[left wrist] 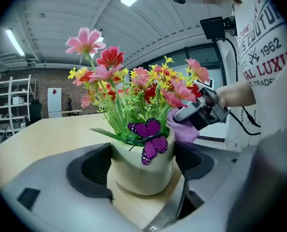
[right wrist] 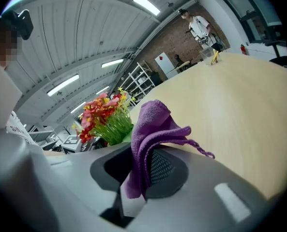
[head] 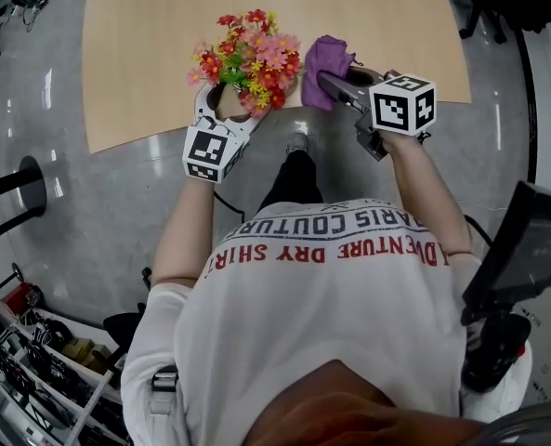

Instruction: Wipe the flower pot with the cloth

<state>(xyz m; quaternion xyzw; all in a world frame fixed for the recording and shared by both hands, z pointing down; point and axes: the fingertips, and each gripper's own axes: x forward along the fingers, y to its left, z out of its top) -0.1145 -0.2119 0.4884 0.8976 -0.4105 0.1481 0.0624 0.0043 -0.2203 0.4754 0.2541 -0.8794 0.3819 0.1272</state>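
A pale wood bench (head: 163, 54) is standing on a glossy grey floor (head: 117, 212), and near its front edge we are seeing the pot (left wrist: 138, 173) of flowers (head: 252, 59). Our left tongs (head: 227, 105) are clasping the pot from both sides. Only their own view is showing the pot's cream wall and purple butterfly (left wrist: 150, 138), which the blooms are hiding from the head view. Our right tongs (head: 331, 84) are clenched on the purple cloth (right wrist: 150, 129), just right of the flowers. Whether it is touching the pot we cannot tell.
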